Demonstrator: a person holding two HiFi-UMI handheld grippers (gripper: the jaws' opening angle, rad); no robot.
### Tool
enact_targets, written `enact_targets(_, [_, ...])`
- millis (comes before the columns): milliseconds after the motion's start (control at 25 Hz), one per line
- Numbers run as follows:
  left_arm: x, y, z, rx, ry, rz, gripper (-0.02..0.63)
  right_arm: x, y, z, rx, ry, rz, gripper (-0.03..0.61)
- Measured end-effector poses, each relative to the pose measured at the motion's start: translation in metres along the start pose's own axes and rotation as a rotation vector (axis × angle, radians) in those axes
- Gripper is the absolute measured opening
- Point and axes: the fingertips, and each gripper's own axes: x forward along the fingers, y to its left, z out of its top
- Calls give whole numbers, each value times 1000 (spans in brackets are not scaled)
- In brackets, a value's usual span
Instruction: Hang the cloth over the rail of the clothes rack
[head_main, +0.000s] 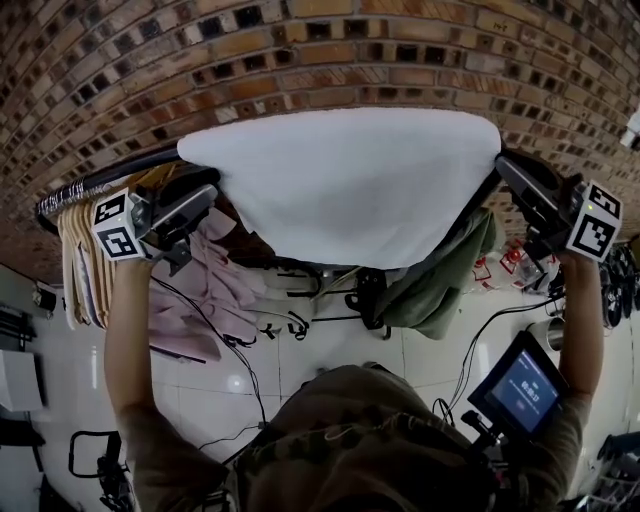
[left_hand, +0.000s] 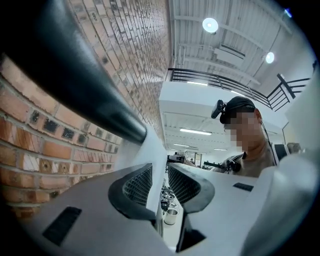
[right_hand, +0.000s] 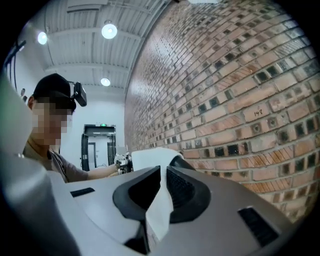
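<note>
my right gripper (right_hand: 163, 172) has its jaws clamped on a fold of the white fabric cloth (right_hand: 159, 215). my left gripper (left_hand: 160, 171) has its jaws apart, with the cloth's edge lying against one pad. the cloth drapes over the black metal rail (head_main: 95, 182), left gripper at its left end, right gripper at its right. a mark on one red brick (right_hand: 257, 114) reads roughly 148. both my arms are raised, with the grippers level and facing each other.

Held high and well apart at arm's length, the left gripper (head_main: 205, 195) has its jaws apart while the right gripper (head_main: 508, 168) pinches the cloth (head_main: 350, 185).
</note>
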Motion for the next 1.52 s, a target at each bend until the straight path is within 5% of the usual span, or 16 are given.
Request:
enact_targets(200, [3, -15, -7, 11, 0, -21, 98, -12, 28, 17, -111, -169, 133, 17])
enact_targets(280, [3, -29, -13, 2, 9, -61, 27, -9, 40, 11, -179, -162, 159, 17])
enact_targets(480, [13, -63, -15, 40, -29, -115, 5, 3, 73, -9, -249, -93, 255, 15])
enact_targets(920, [35, -129, -61, 103, 21, -181, 5, 66, 163, -78, -190, -29, 401, 15])
enact_targets(1360, [17, -138, -103, 28, -5, -262, 3, 89, 207, -149, -133, -41, 352, 15])
enact_targets(1520, [14, -161, -112, 47, -16, -212, 4, 76, 231, -164, -108, -66, 418, 15])
